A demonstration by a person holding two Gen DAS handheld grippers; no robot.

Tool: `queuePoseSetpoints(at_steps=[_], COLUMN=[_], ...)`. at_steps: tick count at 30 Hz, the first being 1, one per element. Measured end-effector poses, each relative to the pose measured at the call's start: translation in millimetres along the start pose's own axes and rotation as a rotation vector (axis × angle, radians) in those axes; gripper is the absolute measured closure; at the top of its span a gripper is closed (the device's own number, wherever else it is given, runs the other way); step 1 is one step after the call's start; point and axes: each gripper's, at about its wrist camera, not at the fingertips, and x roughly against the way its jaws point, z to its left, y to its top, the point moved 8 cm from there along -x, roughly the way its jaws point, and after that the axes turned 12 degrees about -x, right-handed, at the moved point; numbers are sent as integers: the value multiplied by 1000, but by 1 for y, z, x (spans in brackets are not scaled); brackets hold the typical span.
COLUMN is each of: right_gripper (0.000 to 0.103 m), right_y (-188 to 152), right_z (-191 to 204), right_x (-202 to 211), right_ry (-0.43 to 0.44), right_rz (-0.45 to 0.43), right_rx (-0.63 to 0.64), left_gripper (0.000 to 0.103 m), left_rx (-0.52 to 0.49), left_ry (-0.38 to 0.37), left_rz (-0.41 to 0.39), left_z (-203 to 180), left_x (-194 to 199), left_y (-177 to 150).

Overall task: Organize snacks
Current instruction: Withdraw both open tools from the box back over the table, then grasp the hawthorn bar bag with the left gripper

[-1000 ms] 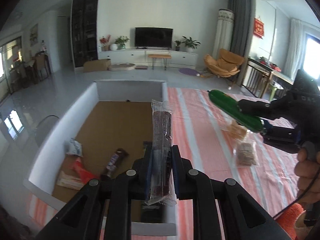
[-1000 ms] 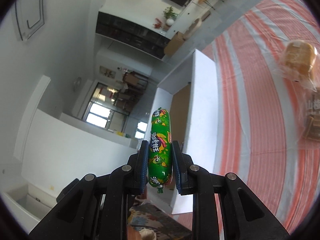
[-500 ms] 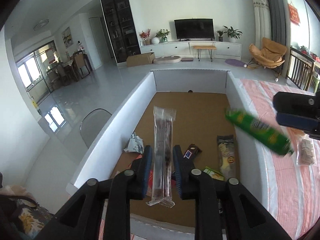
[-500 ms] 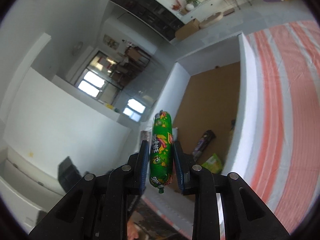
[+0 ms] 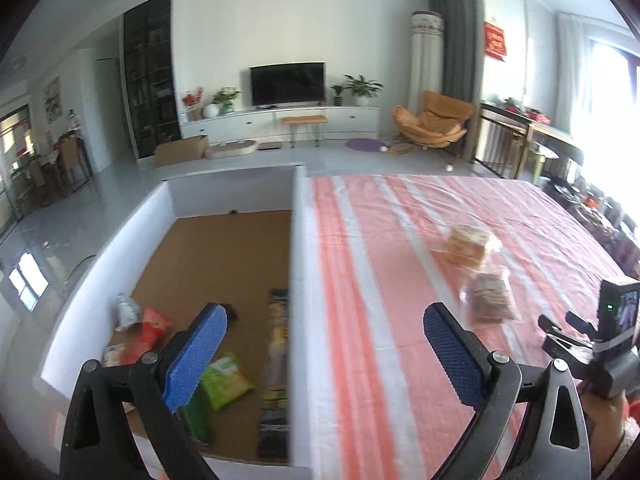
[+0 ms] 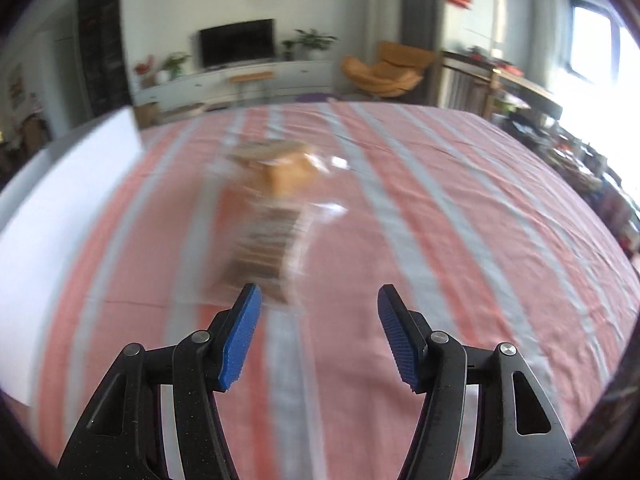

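Observation:
My left gripper is open and empty, above the right wall of the white box. Inside the box lie several snacks: a long dark packet, a green packet and red packets. Two clear-wrapped snacks lie on the striped cloth: a bread pack and a brown biscuit pack. My right gripper is open and empty, just short of the biscuit pack, with the bread pack behind it. The right wrist view is blurred.
The table carries a pink and white striped cloth. The right hand-held gripper's body shows at the right edge of the left wrist view. The box wall stands at the left in the right wrist view.
Both grippers have opened. The dark packet and the green sausage have left them, and a long dark packet and a green shape now lie in the box. Both views have swung right towards the cloth.

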Motion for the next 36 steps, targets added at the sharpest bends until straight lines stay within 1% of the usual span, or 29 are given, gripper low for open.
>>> queuePoseSetpoints(at_steps=[1,2,3,4,6,8,10,14,15,17,19,21,27,31,36], right_gripper=[39,39,38,38,37,37,37,34,31,29,27,26,24,23,22], right_y=[0,-1,2,2,0,-5,-5,-7,-8,-8,-8,-9,-9,-9,-9], right_z=[-19,-36,-50,-59,-73,-78,-76,-74,-72,-71,-67,-65,-63,-62,-62], right_x=[0,-1,-2,-2,-1,-6,-14,-13,-15,-16,-16,-17,-17,-16,-16], right_ry=[-43,-84,-92,-77,-97,-106,-113,-109,-106,-104,-107,-106,-104,-105,-104], right_rz=[-22,-25,-3,7,21,60,87,89,91,94,95,97,99,99,99], right_rx=[-7,-31,-89,-136,-178,-198,-209,-210,-210,-208,-203,-200,-195,-195,-196], left_gripper=[3,3,3,3,3,3,3,3,3,3,3,3,3,3,3], left_rx=[-27,-57,-84,-106,-143,-158,-144,-114,-114,-121,-131,-136,-145,-144,-150], left_ry=[-43,-85,-123,-155,-217,-257,-296,-354,-368,-403,-445,-480,-491,-498,-482], left_rz=[10,27,52,72,101,137,174,232,249,285,323,338,327,328,350], left_z=[-18,-37,-55,-70,-97,-120,-132,-154,-158,-167,-177,-185,-195,-197,-194], left_x=[-4,-8,-14,-19,-31,-42,-52,-64,-69,-80,-93,-102,-114,-117,-130], left_y=[2,4,6,10,12,15,15,9,8,3,5,11,33,33,29])
